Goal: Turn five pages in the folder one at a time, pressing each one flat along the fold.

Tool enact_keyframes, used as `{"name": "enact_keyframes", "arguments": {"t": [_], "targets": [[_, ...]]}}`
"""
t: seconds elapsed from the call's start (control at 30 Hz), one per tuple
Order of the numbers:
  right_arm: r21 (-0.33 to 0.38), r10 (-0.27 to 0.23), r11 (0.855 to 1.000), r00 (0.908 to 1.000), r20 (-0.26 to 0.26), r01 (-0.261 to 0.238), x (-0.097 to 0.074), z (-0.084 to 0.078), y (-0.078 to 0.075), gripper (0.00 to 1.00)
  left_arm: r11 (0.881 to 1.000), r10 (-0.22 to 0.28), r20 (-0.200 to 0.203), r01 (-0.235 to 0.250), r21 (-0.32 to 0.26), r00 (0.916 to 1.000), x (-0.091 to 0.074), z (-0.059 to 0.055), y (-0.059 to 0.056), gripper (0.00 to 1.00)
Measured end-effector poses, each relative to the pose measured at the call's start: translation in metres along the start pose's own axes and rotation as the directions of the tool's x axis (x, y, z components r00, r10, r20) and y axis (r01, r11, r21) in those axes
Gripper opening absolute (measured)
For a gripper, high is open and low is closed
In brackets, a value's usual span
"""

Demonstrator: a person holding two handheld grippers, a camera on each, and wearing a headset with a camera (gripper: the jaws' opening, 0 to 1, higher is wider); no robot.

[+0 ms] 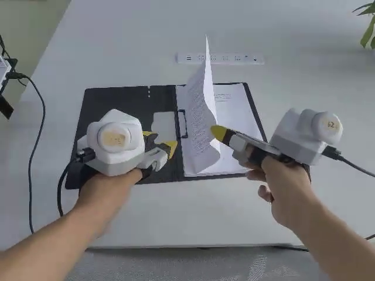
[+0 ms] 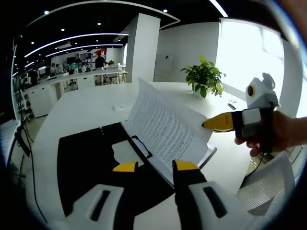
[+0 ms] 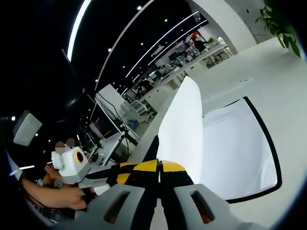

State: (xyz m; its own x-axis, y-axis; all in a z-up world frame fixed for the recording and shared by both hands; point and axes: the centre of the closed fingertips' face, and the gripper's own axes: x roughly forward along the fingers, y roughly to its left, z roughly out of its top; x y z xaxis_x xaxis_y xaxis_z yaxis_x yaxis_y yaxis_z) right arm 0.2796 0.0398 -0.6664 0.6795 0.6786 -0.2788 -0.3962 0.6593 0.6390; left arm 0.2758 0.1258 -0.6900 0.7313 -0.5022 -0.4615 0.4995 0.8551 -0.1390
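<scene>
White desk (image 1: 176, 216) bears the black folder (image 1: 117, 102); our right tool (image 1: 217, 133) pinches its printed white page (image 1: 199, 105) upright, fold (image 1: 176, 102) just leftward; left tool (image 1: 159, 141) gapes.

Head view looks down on the folder (image 1: 117, 99); gripper views closely flank its page (image 1: 200, 111).

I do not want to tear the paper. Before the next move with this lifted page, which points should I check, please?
1. Grip: right gripper shut on the page at its edge: ok.
2. Only one sheet lifted: cannot tell.
3. Free tool: left gripper open, holding nothing, over the left cover of the folder: ok.
4. Folder lying open on the table: ok.
5. Page pressed flat along the fold: not ok, it stands upright.
</scene>
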Motion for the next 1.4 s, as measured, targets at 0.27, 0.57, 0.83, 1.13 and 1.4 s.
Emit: {"name": "enact_keyframes", "arguments": {"t": [0.27,0.57,0.83,1.13,1.4], "targets": [[-0.026,0.031,0.999,0.9987,-0.04,-0.032,0.022,-0.013,0.023,0.0,0.999,0.025,0.025,-0.024,-0.024,0.9994,-0.041,0.009,0.017,0.34],[-0.05,0.033,0.998,0.9946,-0.098,-0.038,0.048,-0.04,0.04,0.0,0.996,0.071,0.027,-0.069,-0.06,0.9971,-0.085,0.0,0.043,0.38],[-0.056,0.038,0.997,0.9858,-0.164,-0.048,0.067,-0.065,0.046,0.0,0.987,0.133,0.028,-0.13,-0.097,0.9907,-0.117,-0.016,0.067,0.38],[-0.045,0.041,0.998,0.9742,-0.222,-0.052,0.092,-0.094,0.051,0.0,0.975,0.178,0.016,-0.175,-0.135,0.9838,-0.143,-0.034,0.081,0.37],[-0.008,0.05,0.999,0.9663,-0.253,-0.054,0.122,-0.115,0.057,0.0,0.968,0.201,-0.002,-0.199,-0.155,0.9796,-0.155,-0.048,0.094,0.36]]}}
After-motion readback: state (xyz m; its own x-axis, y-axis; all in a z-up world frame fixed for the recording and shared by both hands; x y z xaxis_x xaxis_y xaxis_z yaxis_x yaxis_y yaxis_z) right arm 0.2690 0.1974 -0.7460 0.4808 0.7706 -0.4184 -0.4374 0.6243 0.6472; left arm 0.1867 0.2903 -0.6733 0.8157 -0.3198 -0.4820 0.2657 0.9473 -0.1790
